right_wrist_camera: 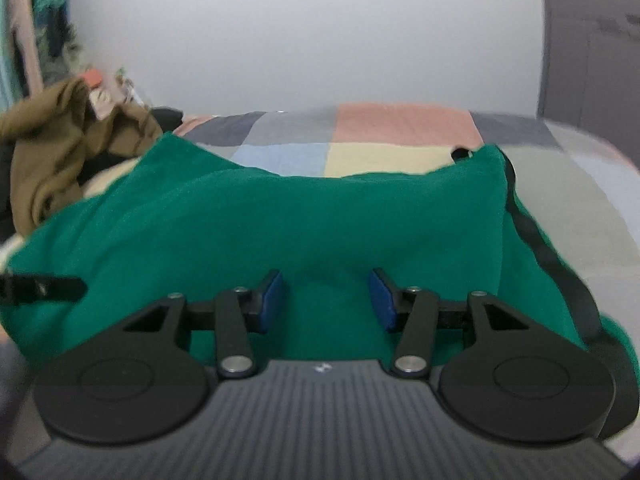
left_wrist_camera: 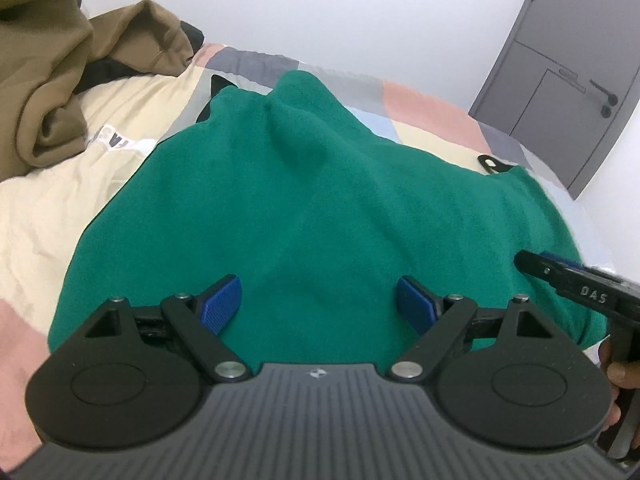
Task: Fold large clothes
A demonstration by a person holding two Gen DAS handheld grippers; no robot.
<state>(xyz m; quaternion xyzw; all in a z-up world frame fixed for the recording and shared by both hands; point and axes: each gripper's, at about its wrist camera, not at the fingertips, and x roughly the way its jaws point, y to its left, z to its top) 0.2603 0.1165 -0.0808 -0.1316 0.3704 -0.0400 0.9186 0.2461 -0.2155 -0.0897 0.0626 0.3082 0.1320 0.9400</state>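
Both tongs gape, gripping nothing: left [left_wrist_camera: 318, 304] wide, right [right_wrist_camera: 326, 300] narrower, low-centre over green garment [left_wrist_camera: 304, 208]. Pinch near hem evenly before folding.

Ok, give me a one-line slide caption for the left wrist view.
Left tool open above green garment on patchwork bed; right tool at its edge.

Both wrist views close over green garment [left_wrist_camera: 304, 208]

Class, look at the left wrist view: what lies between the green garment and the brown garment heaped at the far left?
In the left wrist view, a cream garment with printed letters lies between the green garment and the brown garment.
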